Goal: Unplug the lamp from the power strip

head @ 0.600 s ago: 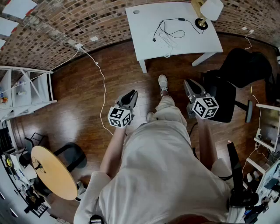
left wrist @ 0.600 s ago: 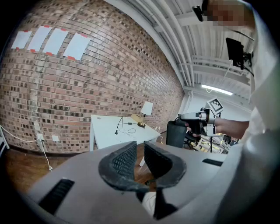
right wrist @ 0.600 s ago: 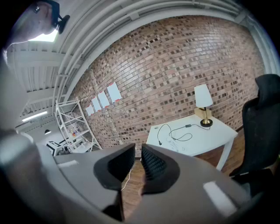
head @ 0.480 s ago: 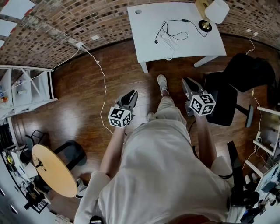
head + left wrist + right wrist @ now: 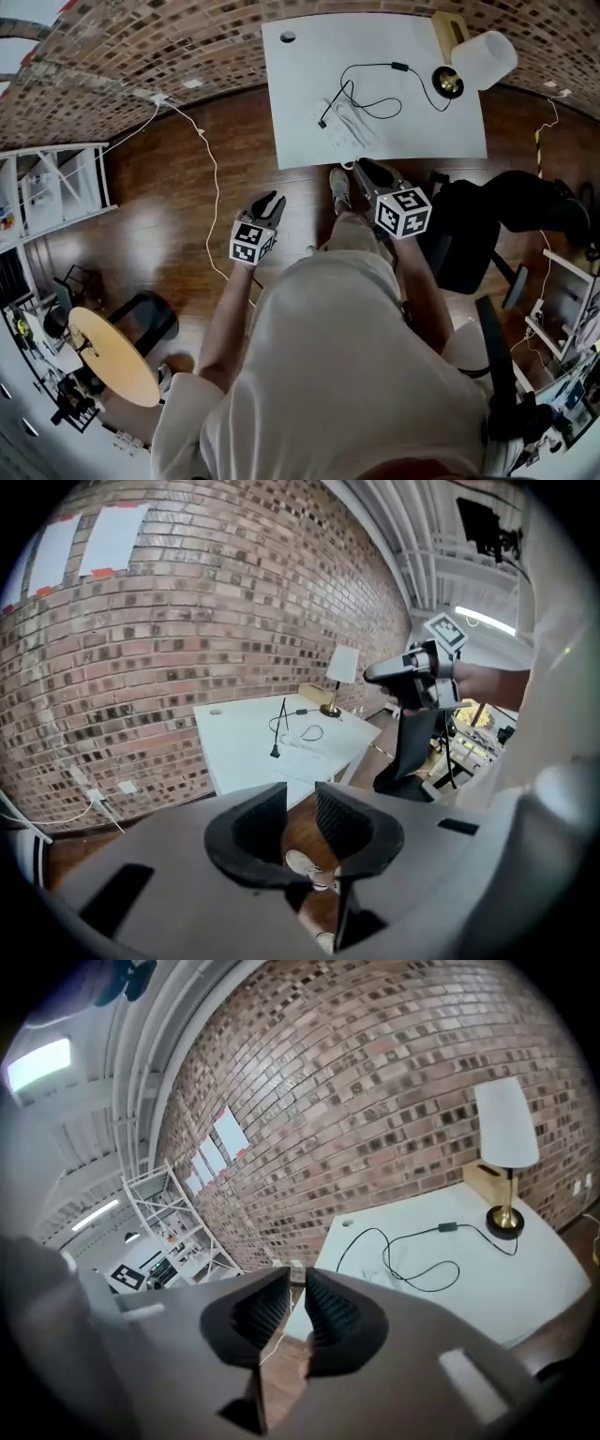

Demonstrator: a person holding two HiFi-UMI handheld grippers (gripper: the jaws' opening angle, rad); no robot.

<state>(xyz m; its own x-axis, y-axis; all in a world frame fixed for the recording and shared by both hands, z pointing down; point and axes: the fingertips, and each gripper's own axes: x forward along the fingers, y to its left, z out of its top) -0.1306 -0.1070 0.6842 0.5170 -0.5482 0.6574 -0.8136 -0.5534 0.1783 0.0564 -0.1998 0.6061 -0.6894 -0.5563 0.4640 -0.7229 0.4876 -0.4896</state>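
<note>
Left gripper (image 5: 270,201) points downward, jaws apart, empty; right gripper (image 5: 367,171) reaches forward, jaws narrowly parted, empty.

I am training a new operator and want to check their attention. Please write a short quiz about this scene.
1. True or false: the lamp stands on the floor.
2. What does the left claw hold? A) nothing B) a black cord C) a plug
3. Fill in: the wall behind the white table is made of ____.
Key: 1 false, it stands on the white table. 2 A, it is open and empty. 3 brick.
</note>
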